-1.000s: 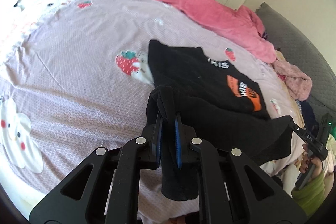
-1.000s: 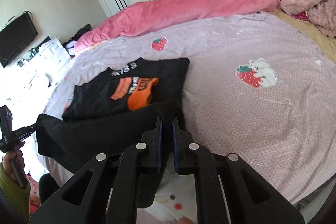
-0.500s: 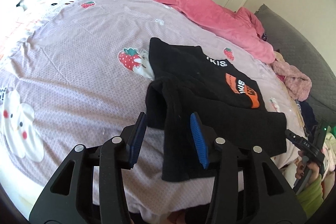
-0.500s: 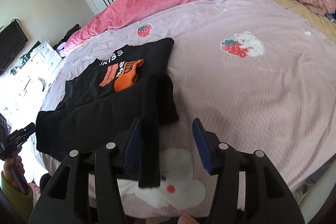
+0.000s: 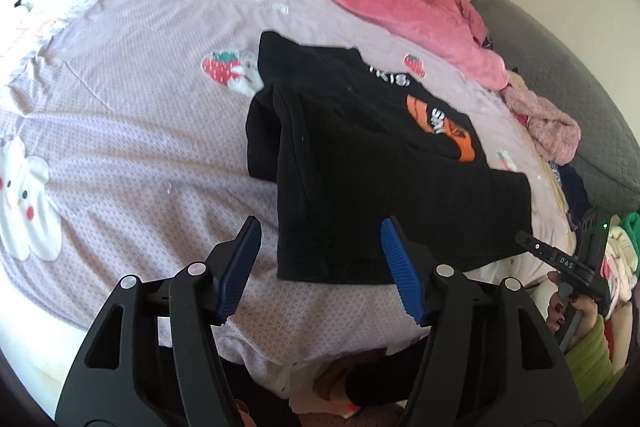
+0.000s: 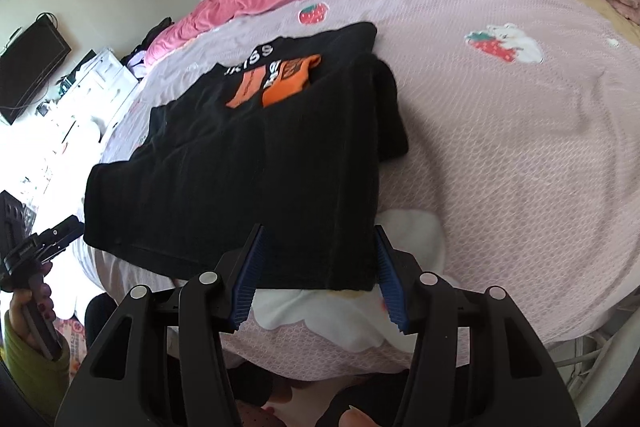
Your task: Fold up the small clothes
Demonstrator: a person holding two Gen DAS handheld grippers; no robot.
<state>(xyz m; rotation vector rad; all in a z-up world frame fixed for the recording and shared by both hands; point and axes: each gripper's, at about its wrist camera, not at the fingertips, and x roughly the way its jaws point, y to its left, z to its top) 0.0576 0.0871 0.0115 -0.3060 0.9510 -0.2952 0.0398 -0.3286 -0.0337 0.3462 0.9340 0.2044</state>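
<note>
Both corners of the black T-shirt (image 5: 360, 163) have left your jaws; folded once, it lies flat on the bed (image 5: 120, 131). Left gripper (image 5: 320, 267) and right gripper (image 6: 316, 271), just opened, stand half-wide and empty. Further folds probably remain.

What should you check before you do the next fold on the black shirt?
1. Left gripper let go: ok, jaws just opened, pads off the cloth.
2. Right gripper let go: ok, jaws just opened.
3. Black T-shirt with orange print lies on the lilac bedspread: ok.
4. Folded-over flap flat: not ok, bunched at one side edge.
5. Near hem on the bed: ok.
6. Sleeves tucked in: cannot tell.
</note>
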